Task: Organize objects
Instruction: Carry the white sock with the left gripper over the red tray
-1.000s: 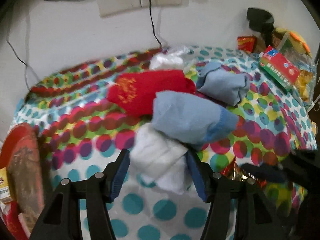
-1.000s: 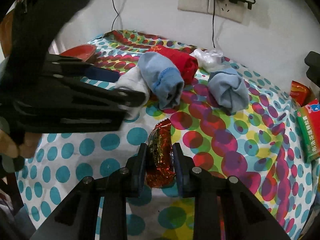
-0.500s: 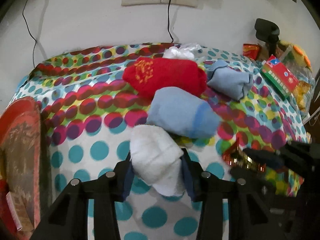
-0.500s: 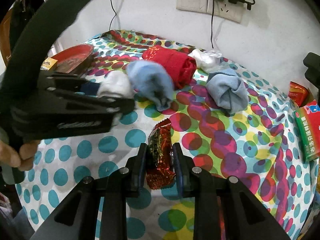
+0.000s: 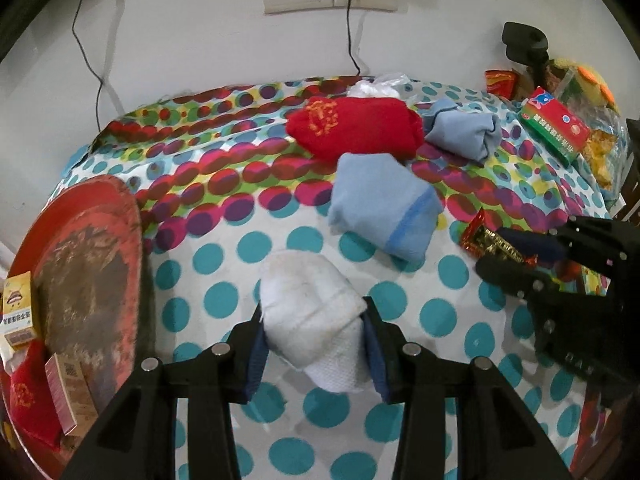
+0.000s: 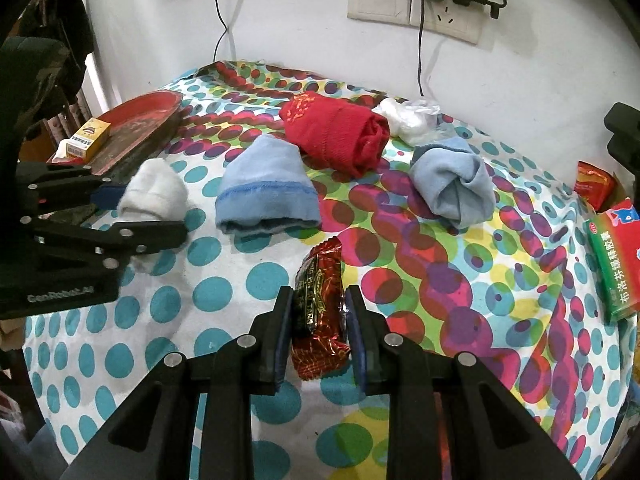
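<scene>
Fingers (image 5: 372, 344) hide white sock's (image 5: 308, 312) sides.

Light: we find even, soft indoor brightness on the wall (image 5: 200, 60).
Shadows: faint, under the gripper fingers.
Glare: none noted.
Distortion: we note strong fisheye bending, black corners from 1 through 11 o'clock.
Blur: slight, edges only.

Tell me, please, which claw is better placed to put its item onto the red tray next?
Left. The left claw is shut on the white sock, and the red tray lies close on its side. The right claw grips the red candy wrapper farther from the tray, so it would probably need to cross over.
</scene>
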Demonstrator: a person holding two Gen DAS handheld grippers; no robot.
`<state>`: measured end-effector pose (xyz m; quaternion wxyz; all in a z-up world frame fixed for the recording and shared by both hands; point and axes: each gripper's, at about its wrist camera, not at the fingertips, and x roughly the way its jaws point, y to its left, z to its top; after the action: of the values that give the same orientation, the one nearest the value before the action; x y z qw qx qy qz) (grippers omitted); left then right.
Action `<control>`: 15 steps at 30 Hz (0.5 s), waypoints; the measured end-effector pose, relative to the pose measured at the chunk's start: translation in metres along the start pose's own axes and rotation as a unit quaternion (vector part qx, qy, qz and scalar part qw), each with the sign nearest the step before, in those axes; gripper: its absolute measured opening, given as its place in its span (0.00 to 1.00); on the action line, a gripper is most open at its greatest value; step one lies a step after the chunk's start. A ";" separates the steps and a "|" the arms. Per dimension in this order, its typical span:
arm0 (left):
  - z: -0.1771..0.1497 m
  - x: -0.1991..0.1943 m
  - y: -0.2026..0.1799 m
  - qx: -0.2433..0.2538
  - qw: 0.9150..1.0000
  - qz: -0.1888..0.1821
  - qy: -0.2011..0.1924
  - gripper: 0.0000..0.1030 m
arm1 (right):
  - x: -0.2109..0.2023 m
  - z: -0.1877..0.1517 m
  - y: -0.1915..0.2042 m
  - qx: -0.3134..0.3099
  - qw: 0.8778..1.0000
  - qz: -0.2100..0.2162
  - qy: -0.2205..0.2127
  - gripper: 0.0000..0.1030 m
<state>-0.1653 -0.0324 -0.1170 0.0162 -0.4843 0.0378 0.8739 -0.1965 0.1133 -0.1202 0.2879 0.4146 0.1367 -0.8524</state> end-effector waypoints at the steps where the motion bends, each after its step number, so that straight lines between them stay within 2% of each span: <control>1: -0.002 -0.001 0.002 0.001 1.000 0.001 0.002 0.42 | 0.000 0.000 0.000 0.000 1.000 0.001 0.000 0.24; 15: -0.009 -0.011 0.034 -0.010 1.000 0.015 0.001 0.42 | 0.000 0.001 -0.001 0.002 1.000 0.000 0.000 0.24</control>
<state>-0.1543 -0.0672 -0.1111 -0.0019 -0.4846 0.0363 0.8740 -0.1982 0.1136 -0.1194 0.2874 0.4153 0.1351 -0.8525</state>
